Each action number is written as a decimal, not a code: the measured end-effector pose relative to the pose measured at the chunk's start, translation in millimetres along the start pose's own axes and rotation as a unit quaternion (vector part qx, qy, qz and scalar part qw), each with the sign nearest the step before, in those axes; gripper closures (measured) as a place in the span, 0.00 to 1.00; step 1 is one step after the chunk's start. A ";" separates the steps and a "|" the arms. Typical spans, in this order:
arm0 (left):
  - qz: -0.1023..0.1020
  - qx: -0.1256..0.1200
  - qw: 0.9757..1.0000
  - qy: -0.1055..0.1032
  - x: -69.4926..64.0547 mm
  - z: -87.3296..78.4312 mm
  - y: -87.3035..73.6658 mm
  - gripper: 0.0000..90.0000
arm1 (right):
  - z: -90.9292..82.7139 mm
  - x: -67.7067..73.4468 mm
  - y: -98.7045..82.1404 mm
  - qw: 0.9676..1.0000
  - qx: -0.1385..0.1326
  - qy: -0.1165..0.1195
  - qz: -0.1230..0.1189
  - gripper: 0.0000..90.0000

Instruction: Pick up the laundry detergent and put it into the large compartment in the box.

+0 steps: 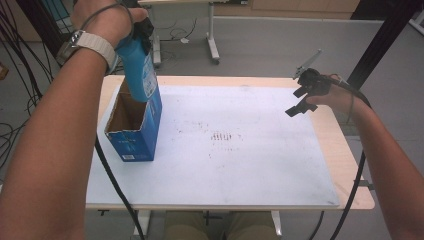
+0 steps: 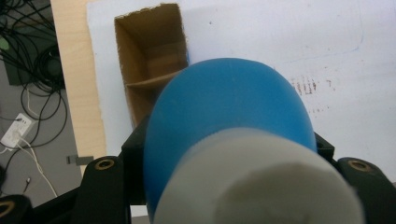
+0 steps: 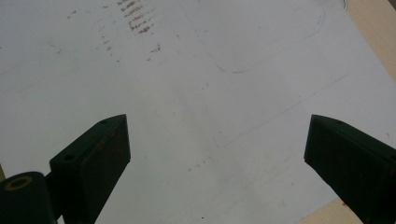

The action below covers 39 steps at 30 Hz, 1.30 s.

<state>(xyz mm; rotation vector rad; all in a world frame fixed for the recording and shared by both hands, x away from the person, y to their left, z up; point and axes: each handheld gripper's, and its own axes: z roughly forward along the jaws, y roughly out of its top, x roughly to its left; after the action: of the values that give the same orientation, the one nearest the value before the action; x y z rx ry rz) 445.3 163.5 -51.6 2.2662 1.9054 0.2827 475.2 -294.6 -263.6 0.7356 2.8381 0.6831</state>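
A blue bottle (image 1: 140, 75) with a white cap (image 2: 261, 186) hangs base down over an open blue cardboard box (image 1: 132, 135), its lower end level with the box's open top. My left gripper (image 1: 142, 32) is shut on the bottle's upper part, one black jaw on each side. In the left gripper view the bottle (image 2: 224, 107) hides much of the brown inside of the box (image 2: 149, 56), and the left gripper (image 2: 229, 147) clamps it. My right gripper (image 1: 300, 102) hovers open over the table's far right. In its own view the right gripper (image 3: 215, 144) has nothing between its jaws.
The box stands at the left of a white mat (image 1: 240, 150) that covers most of the wooden table (image 1: 350, 150). Faint brown smudges (image 1: 222, 136) mark the mat's middle. Cables (image 2: 32, 93) lie on the floor to the left. Another table's legs (image 1: 212, 45) stand behind.
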 end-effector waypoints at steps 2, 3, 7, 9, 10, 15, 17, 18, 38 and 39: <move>-0.002 0.000 1.000 0.002 2.2 0.6 -0.5 0.44 | 0.1 0.0 0.2 1.000 0.001 0.000 0.000 0.08; -0.002 0.003 1.000 0.003 3.2 0.9 -0.8 0.44 | 0.4 0.1 0.3 1.000 0.000 0.000 0.000 0.08; -0.007 0.003 1.000 0.003 8.1 2.1 -1.8 0.44 | 0.9 0.0 0.8 1.000 0.000 0.001 -0.001 0.08; -0.010 0.004 1.000 0.004 10.3 3.1 -2.3 0.44 | 1.1 0.4 0.9 1.000 0.001 0.002 -0.001 0.08; -0.012 0.004 1.000 0.005 11.0 3.7 -2.6 0.44 | 1.2 0.5 1.0 1.000 0.001 0.002 -0.001 0.08; -0.016 0.005 1.000 0.011 14.8 7.8 -3.3 0.44 | 1.7 0.6 1.1 1.000 0.002 0.003 -0.001 0.08; -0.017 0.004 1.000 0.011 17.2 9.9 -3.7 0.44 | 1.8 0.9 1.3 1.000 0.002 0.004 0.000 0.08; -0.018 0.003 1.000 0.011 18.2 10.9 -4.0 0.44 | 2.0 0.9 1.3 1.000 0.002 0.003 0.000 0.08; -0.027 0.010 0.999 0.013 34.7 38.5 -10.2 0.44 | 2.8 0.8 0.8 1.000 0.007 0.002 0.001 0.08; -0.027 0.011 0.999 0.013 35.6 39.7 -10.4 0.44 | 2.7 0.5 0.5 1.000 0.006 0.002 0.001 0.08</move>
<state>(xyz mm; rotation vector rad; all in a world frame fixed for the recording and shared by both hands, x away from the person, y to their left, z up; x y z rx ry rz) 451.2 200.1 -91.3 2.2299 1.9892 0.2879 475.6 -293.0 -265.7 0.7390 2.8476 0.6677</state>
